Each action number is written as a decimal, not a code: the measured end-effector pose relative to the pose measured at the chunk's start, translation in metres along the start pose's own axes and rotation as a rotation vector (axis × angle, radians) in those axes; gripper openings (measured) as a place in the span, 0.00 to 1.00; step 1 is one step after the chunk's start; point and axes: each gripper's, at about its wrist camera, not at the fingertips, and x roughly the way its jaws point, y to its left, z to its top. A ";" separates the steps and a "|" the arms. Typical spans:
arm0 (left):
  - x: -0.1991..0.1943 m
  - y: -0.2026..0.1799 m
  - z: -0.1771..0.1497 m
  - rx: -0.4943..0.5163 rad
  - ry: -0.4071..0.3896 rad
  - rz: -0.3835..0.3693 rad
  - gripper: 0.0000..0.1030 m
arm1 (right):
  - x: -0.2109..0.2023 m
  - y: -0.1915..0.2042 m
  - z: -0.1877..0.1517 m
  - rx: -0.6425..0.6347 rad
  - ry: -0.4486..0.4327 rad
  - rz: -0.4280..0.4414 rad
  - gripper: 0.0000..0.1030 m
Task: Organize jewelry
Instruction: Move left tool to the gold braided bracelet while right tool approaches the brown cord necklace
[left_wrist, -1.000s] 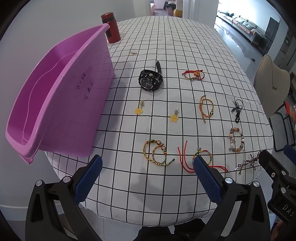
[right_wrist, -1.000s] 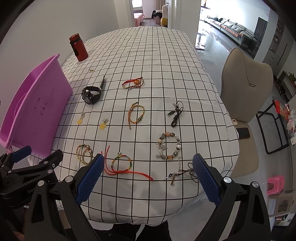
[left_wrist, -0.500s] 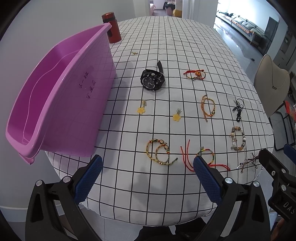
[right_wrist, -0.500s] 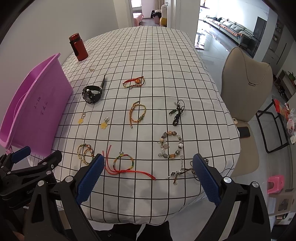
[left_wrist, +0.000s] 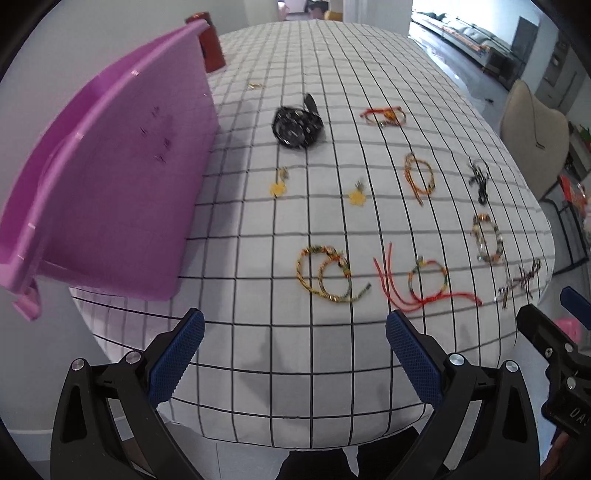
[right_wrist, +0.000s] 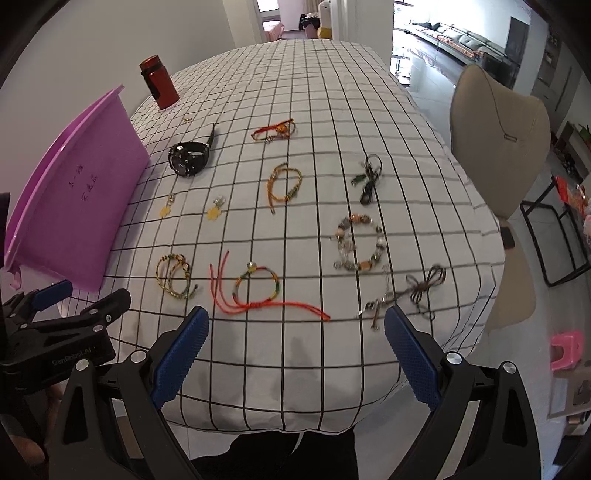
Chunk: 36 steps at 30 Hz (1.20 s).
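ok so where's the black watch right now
The black watch lies on the checked tablecloth in the far-left part of the right wrist view, just right of the purple tub, behind the two yellow flower charms.

Left gripper (left_wrist: 295, 328): jaws spread wide, nothing between the blue textured pads (left_wrist: 177, 354), both black finger arms visible at the bottom of its own view, roughly level, pointing forward. Right gripper (right_wrist: 293, 326): same state, jaws wide apart, pads (right_wrist: 412, 360) bare, holding nothing. The two sit side by side at about the same height: the right one's black body and a blue pad tip show at the right edge of the left wrist view, the left one's body at the lower left of the right wrist view. Neither touches anything.
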 end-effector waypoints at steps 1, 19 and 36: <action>0.002 0.000 -0.003 0.002 -0.003 -0.007 0.94 | 0.002 -0.003 -0.004 0.012 -0.004 0.005 0.89; 0.045 -0.018 -0.030 -0.088 -0.120 0.034 0.94 | 0.042 -0.054 -0.042 -0.043 -0.089 0.010 0.89; 0.082 -0.012 -0.032 -0.175 -0.219 0.082 0.94 | 0.086 -0.105 -0.030 0.046 -0.204 0.000 0.89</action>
